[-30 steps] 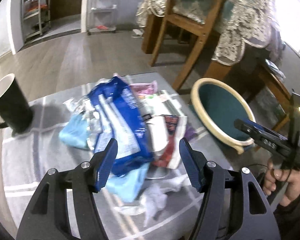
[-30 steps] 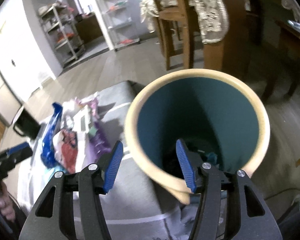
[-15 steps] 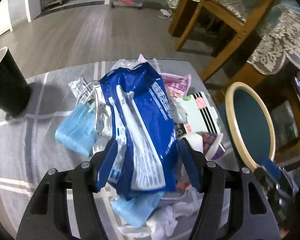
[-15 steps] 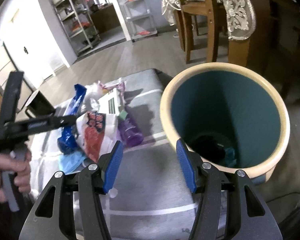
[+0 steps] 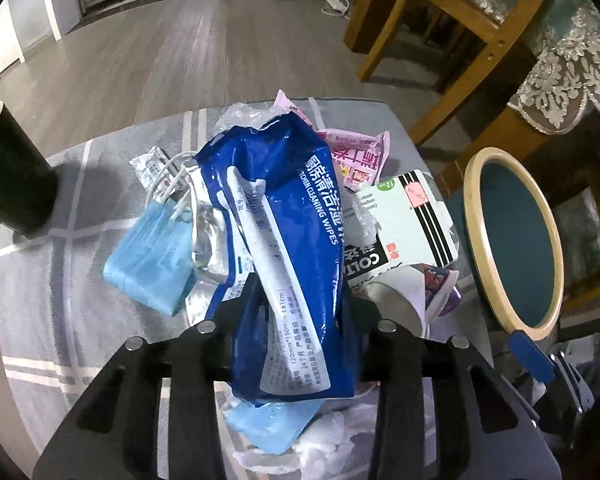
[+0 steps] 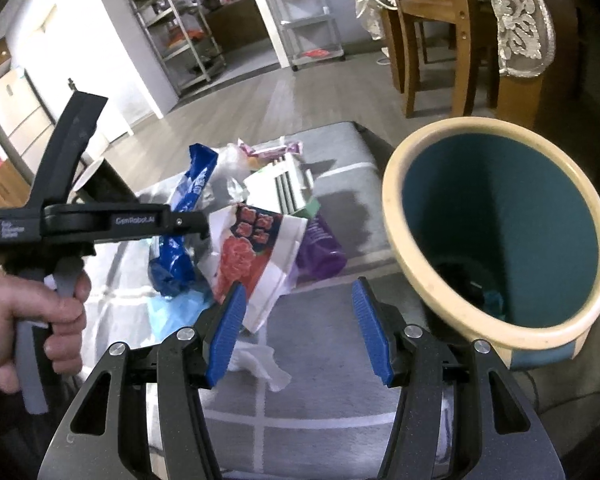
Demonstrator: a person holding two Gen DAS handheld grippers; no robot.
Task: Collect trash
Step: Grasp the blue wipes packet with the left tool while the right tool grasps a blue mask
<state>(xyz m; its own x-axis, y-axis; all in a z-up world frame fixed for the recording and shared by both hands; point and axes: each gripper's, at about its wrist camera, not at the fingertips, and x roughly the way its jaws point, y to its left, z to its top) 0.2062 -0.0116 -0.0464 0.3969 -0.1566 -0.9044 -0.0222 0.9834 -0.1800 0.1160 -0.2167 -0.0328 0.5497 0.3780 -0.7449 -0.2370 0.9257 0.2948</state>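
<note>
A pile of trash lies on a grey checked table [image 5: 60, 320]. On top is a blue kitchen-wipes pack [image 5: 284, 232], also seen in the right wrist view [image 6: 180, 240]. My left gripper [image 5: 296, 308] is shut on the near end of this pack; its pads are hidden behind it. Around it lie a blue face mask [image 5: 152, 256], a pink wrapper [image 5: 356, 160], a white carton [image 5: 404, 216] and a red-printed bag [image 6: 256, 256]. My right gripper [image 6: 300, 328] is open and empty above the table, left of the teal bin [image 6: 496, 236].
A black mug [image 5: 8, 184] stands at the table's left edge. A white crumpled tissue [image 6: 260, 364] lies near the right gripper. A purple bottle [image 6: 320, 248] lies by the pile. Wooden chairs [image 5: 452, 32] and a lace-covered table stand behind the bin.
My left gripper moved forward over the pile and closed on the blue wipes pack. My right gripper pulled back from the bin toward the table, staying open.
</note>
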